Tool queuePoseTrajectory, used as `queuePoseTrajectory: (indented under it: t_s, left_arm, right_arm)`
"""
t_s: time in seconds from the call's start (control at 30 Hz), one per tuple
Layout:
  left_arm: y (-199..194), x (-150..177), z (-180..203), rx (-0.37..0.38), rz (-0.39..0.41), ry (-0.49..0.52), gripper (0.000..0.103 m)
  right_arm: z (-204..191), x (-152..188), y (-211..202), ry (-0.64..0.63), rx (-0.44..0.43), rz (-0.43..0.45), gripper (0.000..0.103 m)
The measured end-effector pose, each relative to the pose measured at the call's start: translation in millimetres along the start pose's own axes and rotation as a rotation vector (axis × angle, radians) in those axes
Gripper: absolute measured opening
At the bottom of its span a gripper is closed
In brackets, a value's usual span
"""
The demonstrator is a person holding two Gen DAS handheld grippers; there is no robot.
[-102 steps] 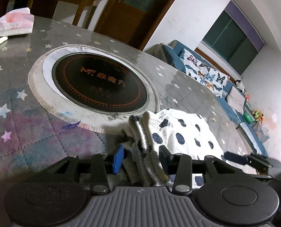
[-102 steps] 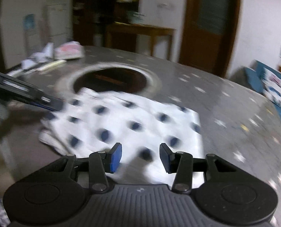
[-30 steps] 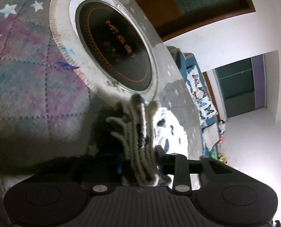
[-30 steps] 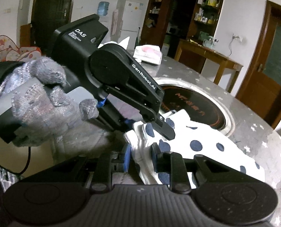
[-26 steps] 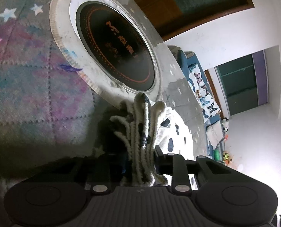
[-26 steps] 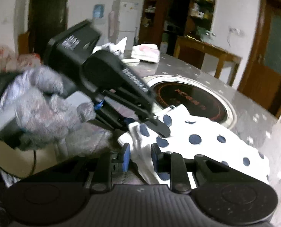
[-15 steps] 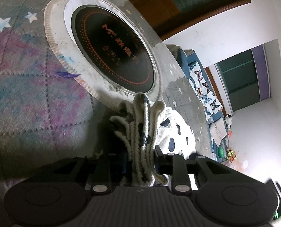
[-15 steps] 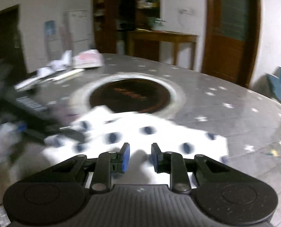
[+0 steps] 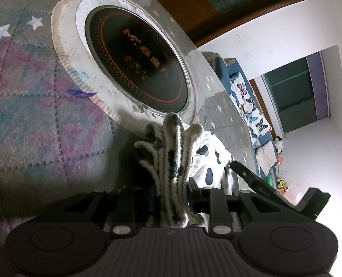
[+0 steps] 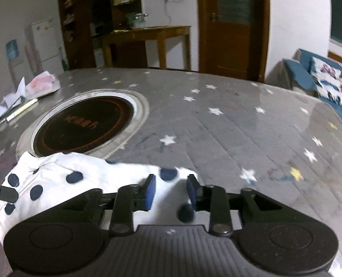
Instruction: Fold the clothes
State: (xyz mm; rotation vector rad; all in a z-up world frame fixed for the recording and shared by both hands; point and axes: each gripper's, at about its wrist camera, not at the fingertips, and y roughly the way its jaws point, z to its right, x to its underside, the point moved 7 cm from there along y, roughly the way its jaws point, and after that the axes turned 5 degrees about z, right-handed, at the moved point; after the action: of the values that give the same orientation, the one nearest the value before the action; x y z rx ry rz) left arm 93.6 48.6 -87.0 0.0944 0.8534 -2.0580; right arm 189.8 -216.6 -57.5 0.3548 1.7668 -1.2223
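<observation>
Ribbed knit cloth garment (image 9: 171, 161); glossy black cooktop (image 9: 136, 69); matt quilted tablecloth (image 9: 32, 103).

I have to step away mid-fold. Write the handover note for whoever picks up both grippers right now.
Left hand-held gripper: shut on a bunched stack of folded layers at one edge of the polka-dot garment.
Right hand-held gripper: open, holding nothing, poised over the garment's opposite end.
Garment: lying on the star-patterned table cover, its far edge reaching the rim of the round cooktop.
Done: garment already folded into several layers.
Left: probably grip the free end with the right gripper, make the last fold, then lay it flat and release.
</observation>
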Motion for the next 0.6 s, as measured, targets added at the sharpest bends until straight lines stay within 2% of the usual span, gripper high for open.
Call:
queuePoseTrajectory:
  t_s: [0.17, 0.27, 0.33, 0.4, 0.6]
  left_arm:
    - [1.1, -0.5, 2.3, -0.013, 0.003, 0.02, 0.029]
    - [1.7, -0.7, 5.1, -0.028, 0.003, 0.042, 0.029]
    - [2.2, -1.0, 7.9, -0.041, 0.002, 0.058, 0.029]
    - [2.1, -1.4, 12.4, -0.052, 0.002, 0.077, 0.029]
    - [6.1, -2.2, 40.8, -0.05, -0.004, 0.163, 0.029]
  right_arm:
    - [6.2, 21.2, -11.1, 0.047, -0.028, -0.021, 0.035]
    - [5.3, 28.2, -16.1, 0.07, -0.041, 0.0, 0.035]
    - [3.7, 30.0, -18.4, 0.09, -0.048, 0.012, 0.02]
    - [0.9, 32.3, -21.7, 0.098, -0.054, 0.022, 0.012]
    - [12.2, 27.2, -55.4, 0.097, -0.011, 0.092, 0.006]
